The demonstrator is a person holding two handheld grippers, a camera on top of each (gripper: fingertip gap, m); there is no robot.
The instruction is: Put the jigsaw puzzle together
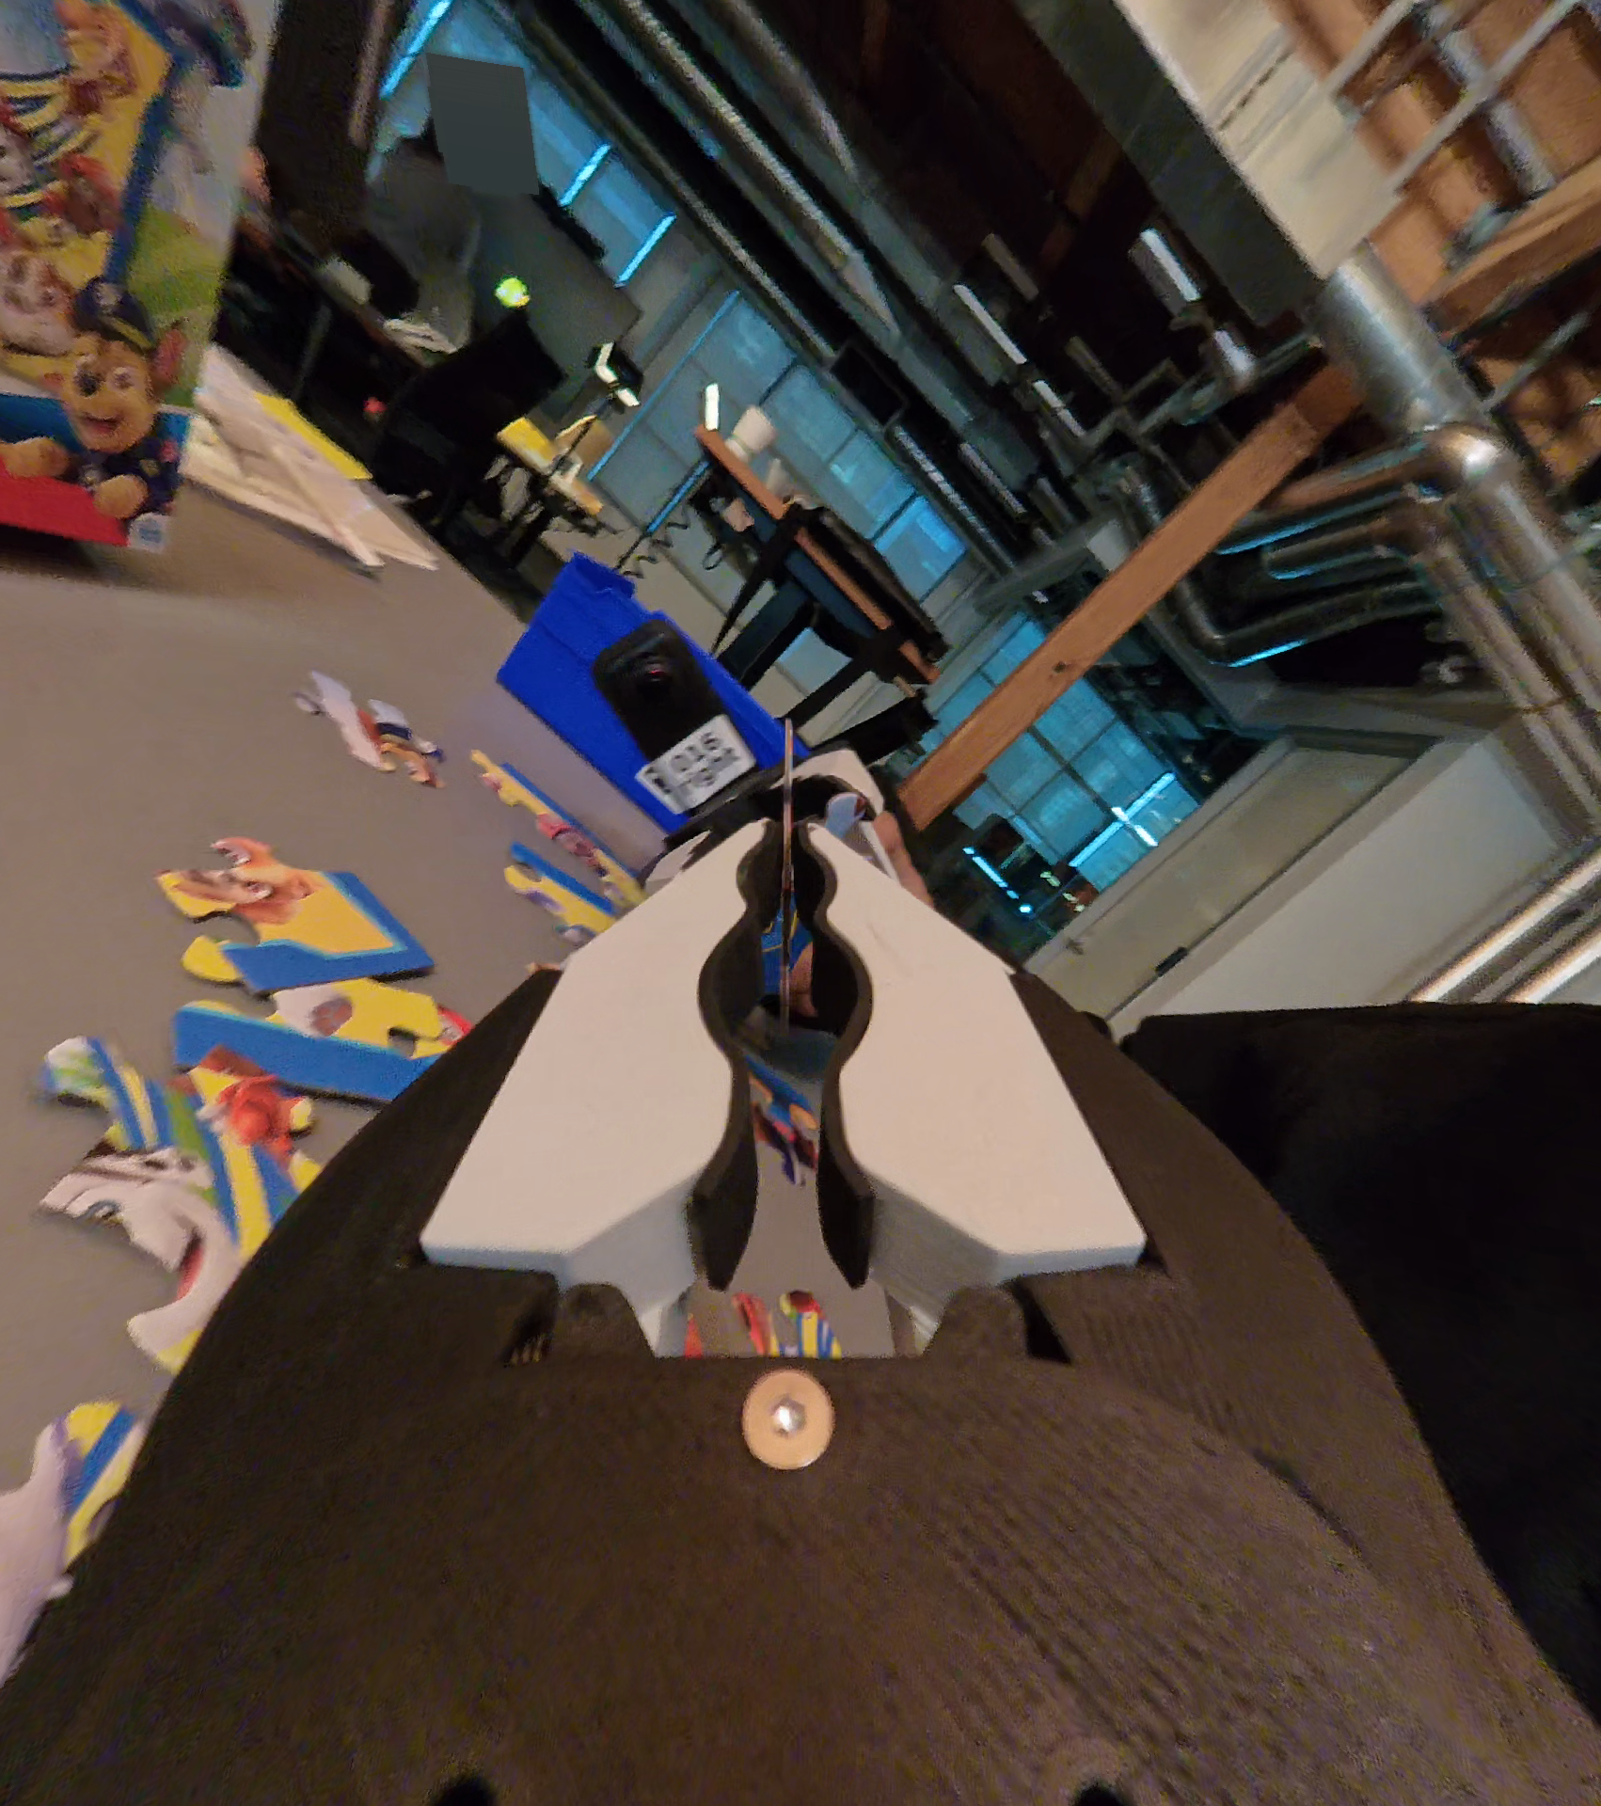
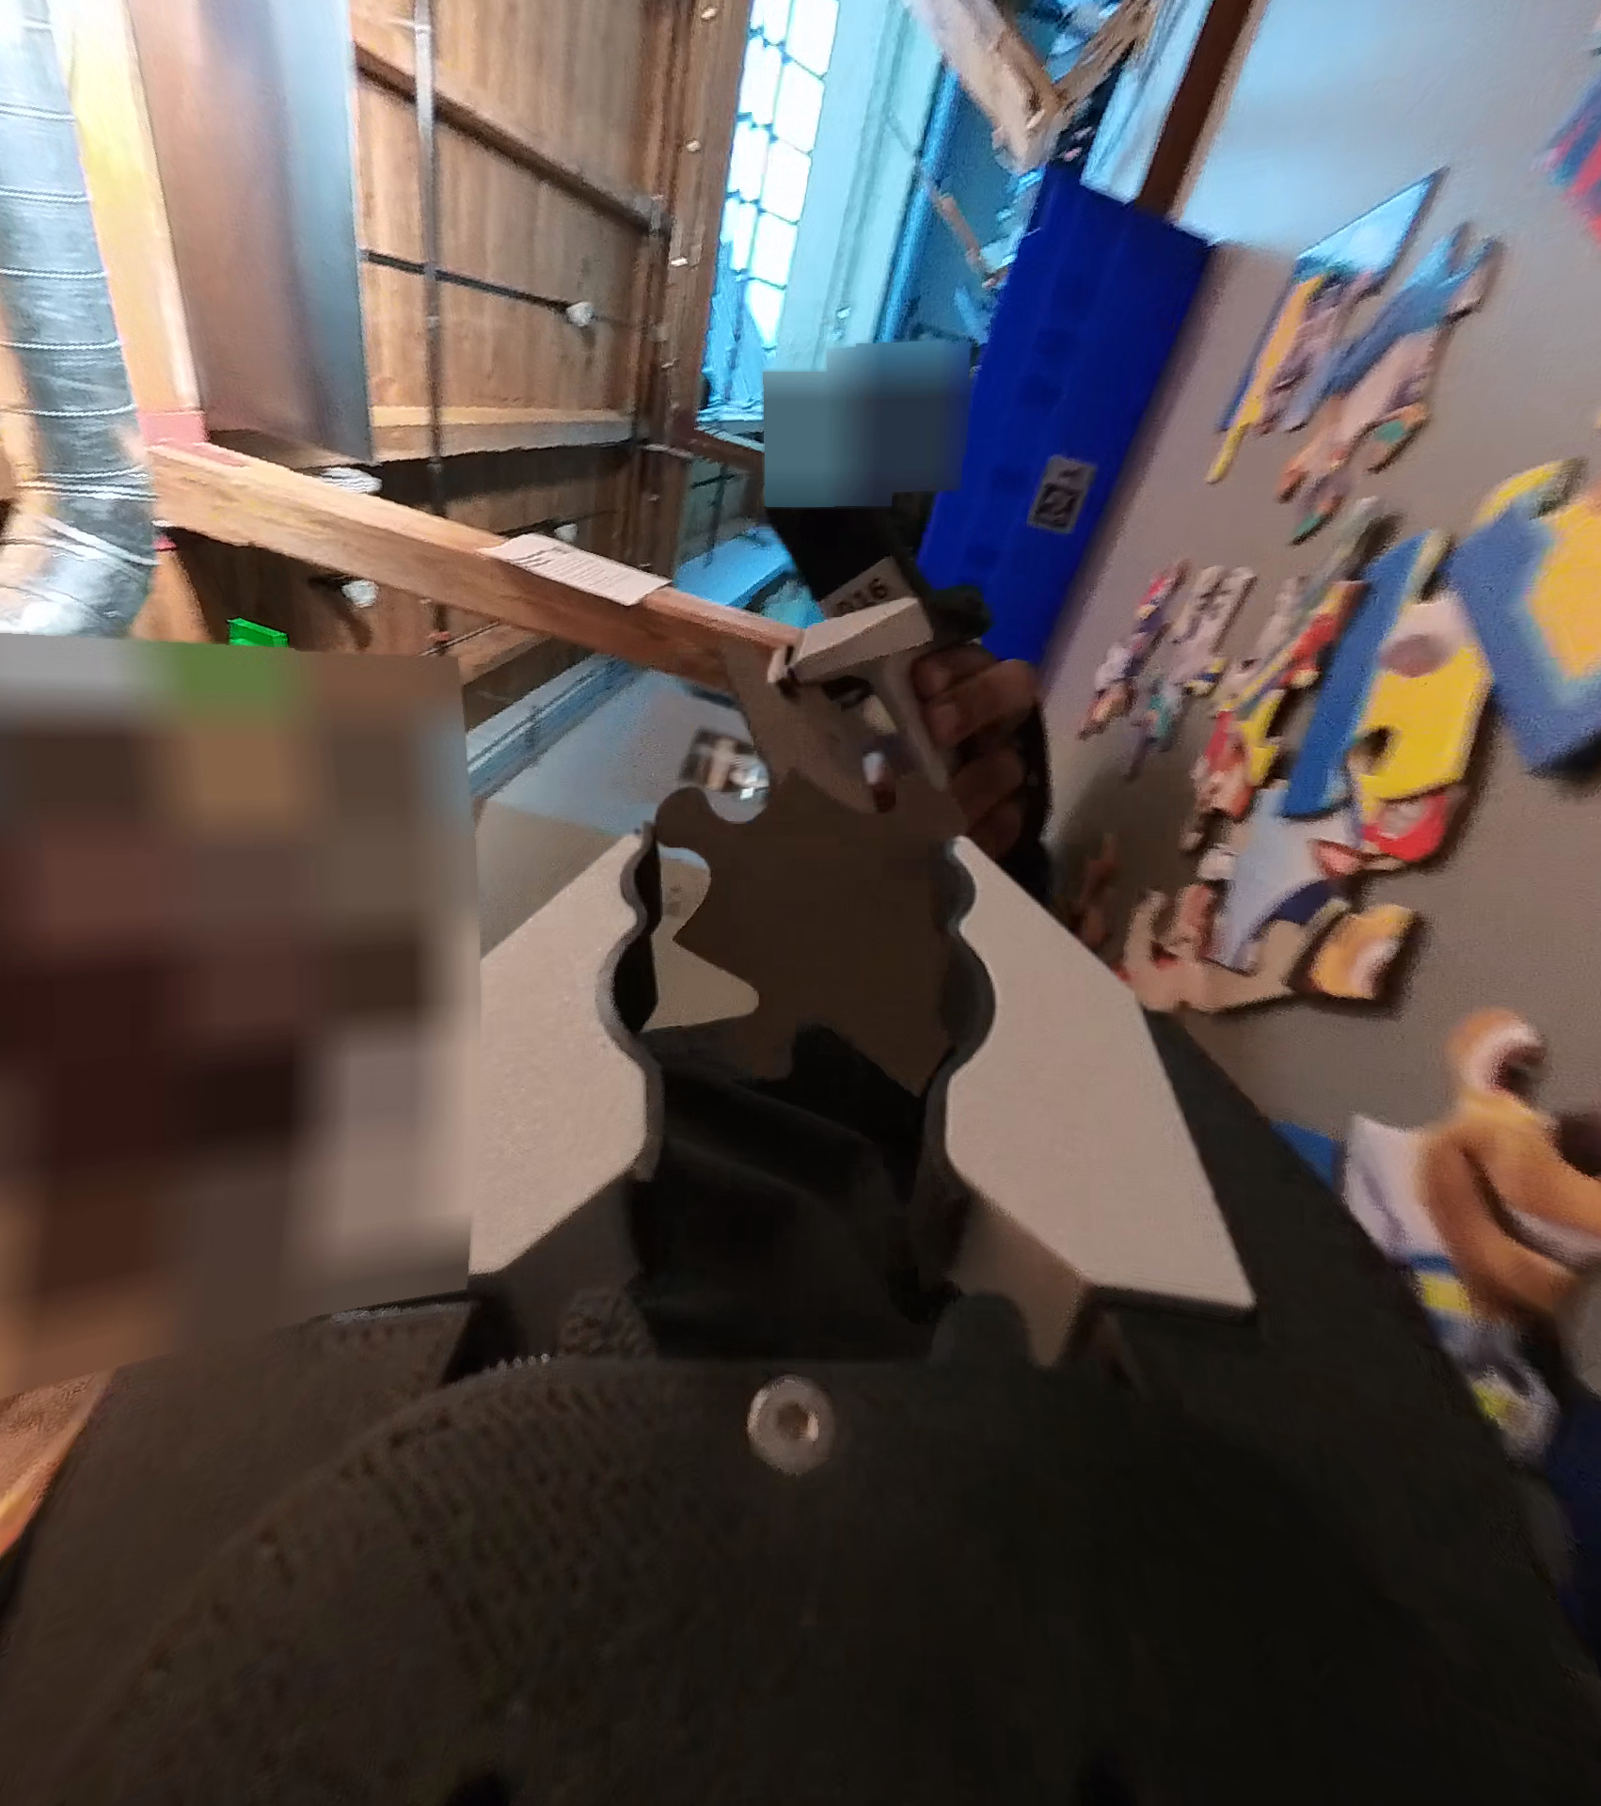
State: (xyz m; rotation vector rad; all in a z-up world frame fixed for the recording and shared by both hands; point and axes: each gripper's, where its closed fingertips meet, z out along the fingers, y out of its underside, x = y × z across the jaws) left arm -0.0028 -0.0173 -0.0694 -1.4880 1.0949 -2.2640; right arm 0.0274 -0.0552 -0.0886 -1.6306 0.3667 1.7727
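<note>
While several puzzle pieces (image 2: 1315,782) lie joined in a patch on the grey tabletop (image 1: 93,684), others lie loose around them, such as one at ten o'clock of the left gripper (image 1: 785,840), so the picture is only partly assembled; a printed box (image 1: 44,293) stands at the far eleven o'clock and a blue bin (image 1: 562,645) just beyond. The left gripper is pressed nearly together, pinching a thin puzzle piece (image 1: 786,782) seen edge-on and held up off the tabletop. That piece, its plain brown back showing, sits between the widely spread fingers of the right gripper (image 2: 801,860). It reaches the three o'clock finger, but whether both pads press on it cannot be told.
</note>
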